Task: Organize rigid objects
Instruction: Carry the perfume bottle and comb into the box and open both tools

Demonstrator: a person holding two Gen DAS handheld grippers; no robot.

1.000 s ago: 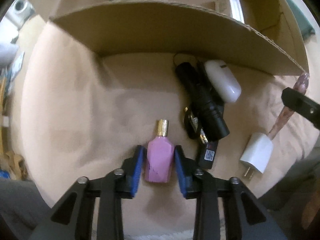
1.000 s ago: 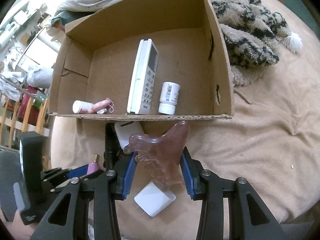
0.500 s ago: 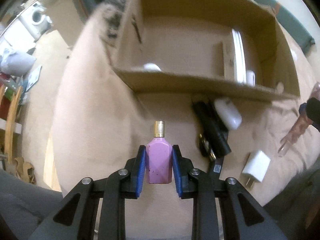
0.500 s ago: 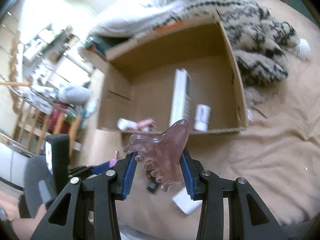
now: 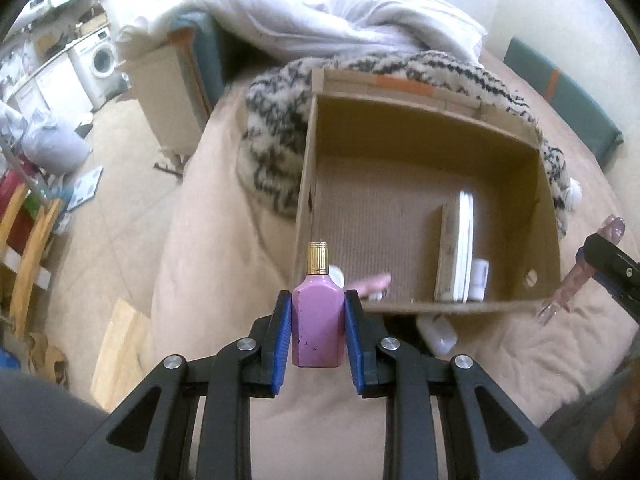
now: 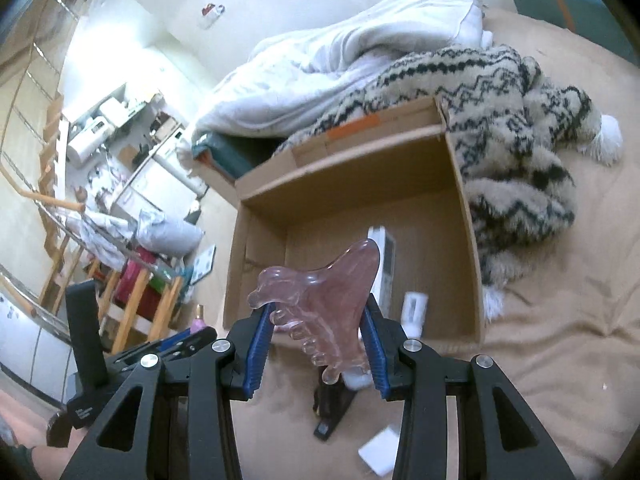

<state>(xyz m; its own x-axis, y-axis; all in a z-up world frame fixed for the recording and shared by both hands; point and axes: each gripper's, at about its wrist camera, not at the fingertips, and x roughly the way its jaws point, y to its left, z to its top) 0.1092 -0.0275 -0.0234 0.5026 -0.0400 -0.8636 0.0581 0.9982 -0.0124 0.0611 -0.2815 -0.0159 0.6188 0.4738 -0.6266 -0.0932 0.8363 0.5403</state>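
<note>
The cardboard box (image 5: 304,184) sits open just ahead of both tongs, a white remote (image 5: 464,248) lying inside it. The right gripper (image 6: 316,350) is clamped on a translucent pink comb (image 6: 320,292); the left gripper (image 5: 318,332) squeezes an upright pink bottle (image 5: 318,320) with a gold cap.

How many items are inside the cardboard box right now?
4 visible in the cardboard box: white remote on edge, small white bottle beside it, a white cap and pink item near the front wall, partly behind the left claw's perfume bottle. More may be hidden.
</note>
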